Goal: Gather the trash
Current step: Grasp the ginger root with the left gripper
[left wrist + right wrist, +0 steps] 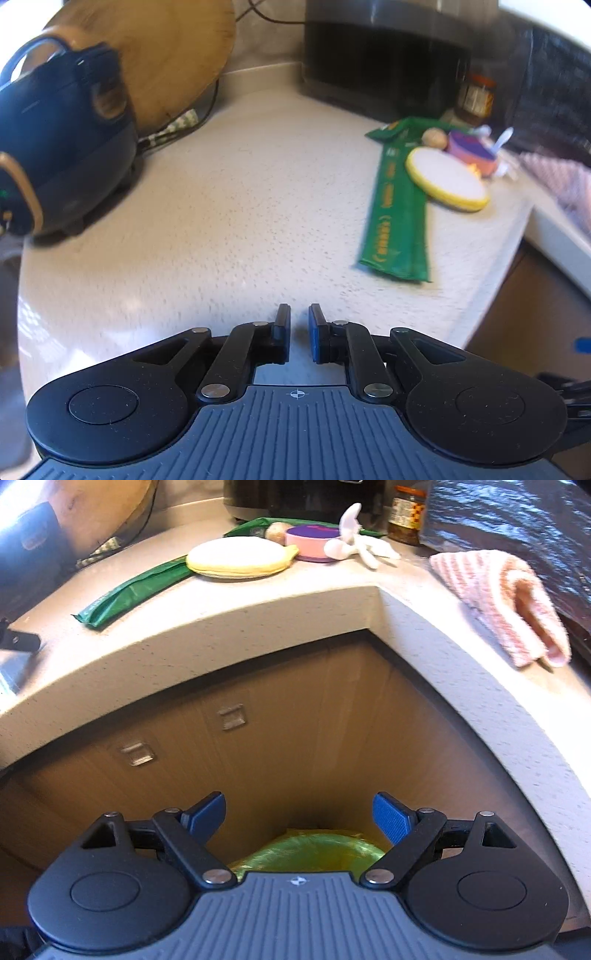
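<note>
Two wrist views show a speckled, pale stone table in a kitchen corner. The left tongs (299, 325) hover over a bare stretch of the table, their blue-padded jaws drawn nearly together with nothing between them. The right tongs (298, 818) hang off the table's edge in front of wooden cupboard doors, jaws spread wide and empty, directly above a bin lined with a thin yellow-green bag (306, 853).

The trash lies ahead and to the right of the left tongs: a long, flat, glossy green wrapper (397, 206), its long axis running away from the tongs toward the back of the table, its near end close to the table's edge. A round yellow-rimmed lid (447, 179) rests on its far half. Behind these sit a pink and purple cup (471, 151), a small white plastic spoon (502, 140) and crumpled white tissue (356, 544).

Judging by position, the left tongs seem nearer the wrapper's free end; the right already waits by the bin. A pink striped cloth (502, 602) lies on the table's right side.
</note>
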{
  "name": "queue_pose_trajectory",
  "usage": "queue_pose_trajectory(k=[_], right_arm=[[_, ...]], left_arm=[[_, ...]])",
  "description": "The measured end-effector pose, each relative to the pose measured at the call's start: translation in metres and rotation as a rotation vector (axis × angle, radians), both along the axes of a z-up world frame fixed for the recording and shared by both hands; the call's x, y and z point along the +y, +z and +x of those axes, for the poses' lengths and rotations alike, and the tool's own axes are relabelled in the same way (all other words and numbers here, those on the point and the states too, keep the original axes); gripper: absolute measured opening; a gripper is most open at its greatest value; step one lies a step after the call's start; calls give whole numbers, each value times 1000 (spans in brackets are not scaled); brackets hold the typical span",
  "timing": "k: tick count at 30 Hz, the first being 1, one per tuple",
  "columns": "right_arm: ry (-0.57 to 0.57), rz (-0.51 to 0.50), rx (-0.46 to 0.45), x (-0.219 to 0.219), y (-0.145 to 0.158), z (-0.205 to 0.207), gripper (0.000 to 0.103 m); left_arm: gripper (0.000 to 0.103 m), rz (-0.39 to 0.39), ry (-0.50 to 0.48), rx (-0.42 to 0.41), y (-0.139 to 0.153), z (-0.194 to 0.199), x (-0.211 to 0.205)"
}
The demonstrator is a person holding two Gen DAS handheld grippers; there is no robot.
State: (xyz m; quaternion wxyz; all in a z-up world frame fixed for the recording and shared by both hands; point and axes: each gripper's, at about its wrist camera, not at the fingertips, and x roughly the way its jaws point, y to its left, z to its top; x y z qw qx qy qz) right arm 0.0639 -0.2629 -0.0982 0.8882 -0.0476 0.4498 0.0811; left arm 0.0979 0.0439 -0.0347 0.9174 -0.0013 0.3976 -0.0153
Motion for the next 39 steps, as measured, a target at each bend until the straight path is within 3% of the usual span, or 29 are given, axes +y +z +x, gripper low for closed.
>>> queue_pose_trajectory(k=[3, 9, 15, 21, 24, 33, 39], right_arm=[[19, 20, -16, 3, 2, -2, 88], [29, 32, -81, -3, 14, -12, 88], [-44, 25, -103, -28, 16, -21, 88], [-90, 47, -110, -41, 22, -12, 88], [-82, 40, -150, -36, 34, -5, 88], [-51, 36, -223, -15, 76, 26, 88], [8, 53, -263, 10, 96, 78, 88]], left_arm=[[16, -68, -39, -25, 10, -5, 0], [18, 34, -60, -87, 26, 5, -18], [19, 112, -67, -68, 24, 37, -30], [19, -32, -136, -70, 28, 61, -46], [19, -23, -191, -63, 26, 78, -63], [19, -14, -236, -30, 6, 130, -87], [20, -27, -290, 2, -3, 139, -85]])
